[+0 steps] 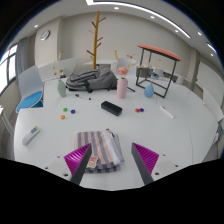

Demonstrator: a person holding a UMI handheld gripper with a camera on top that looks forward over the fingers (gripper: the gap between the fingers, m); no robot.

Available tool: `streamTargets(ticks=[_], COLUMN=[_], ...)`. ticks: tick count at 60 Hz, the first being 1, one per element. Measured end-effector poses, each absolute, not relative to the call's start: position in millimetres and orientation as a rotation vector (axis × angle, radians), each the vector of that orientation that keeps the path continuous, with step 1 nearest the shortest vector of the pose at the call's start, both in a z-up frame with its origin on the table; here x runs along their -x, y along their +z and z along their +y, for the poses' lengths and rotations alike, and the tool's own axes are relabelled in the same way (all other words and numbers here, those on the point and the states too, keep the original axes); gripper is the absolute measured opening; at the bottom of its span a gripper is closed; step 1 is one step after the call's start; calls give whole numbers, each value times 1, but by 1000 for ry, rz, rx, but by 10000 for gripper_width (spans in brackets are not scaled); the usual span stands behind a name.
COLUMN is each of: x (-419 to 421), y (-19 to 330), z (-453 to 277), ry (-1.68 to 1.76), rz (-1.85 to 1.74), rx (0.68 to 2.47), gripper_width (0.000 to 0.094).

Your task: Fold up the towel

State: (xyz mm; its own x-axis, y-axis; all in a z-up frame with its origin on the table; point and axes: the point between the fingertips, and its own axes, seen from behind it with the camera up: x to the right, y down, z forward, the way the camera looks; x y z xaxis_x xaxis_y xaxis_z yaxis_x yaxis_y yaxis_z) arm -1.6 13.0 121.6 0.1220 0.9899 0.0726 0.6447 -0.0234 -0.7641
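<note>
Approach is the step we judge to be in hand: the striped towel (100,147) lies flat on the white bench (180,125), untouched, its near edge just ahead of the fingertips. We see the claw (112,170) spread wide, pinching nothing. Beyond the towel sits a black box (111,108); beyond that, a pink bottle (122,87). Next, we expect to lower onto one towel edge and close.

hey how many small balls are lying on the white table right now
4 that I can make out: a yellow ball and a green ball left of the black box, and a blue ball and an orange ball right of it. Others may be hidden behind clutter.
</note>
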Motion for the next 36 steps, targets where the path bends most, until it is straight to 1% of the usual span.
streamTargets(ticks=[3, 9, 12, 15, 21, 28, 36], x=[-29, -87, -107, -124, -138, -147, -147], y=[158, 220, 243, 258, 277, 280, 278], z=[7, -2, -7, -11, -14, -13, -7], ry=[672, 688, 700, 702, 716, 736, 720], rz=[-1599, -1579, -1570, -1566, -1552, -1521, -1515], rx=[1740, 1752, 1740, 1730, 1704, 1730, 1714], gripper_width=[848, 849, 849, 850, 852, 850, 853])
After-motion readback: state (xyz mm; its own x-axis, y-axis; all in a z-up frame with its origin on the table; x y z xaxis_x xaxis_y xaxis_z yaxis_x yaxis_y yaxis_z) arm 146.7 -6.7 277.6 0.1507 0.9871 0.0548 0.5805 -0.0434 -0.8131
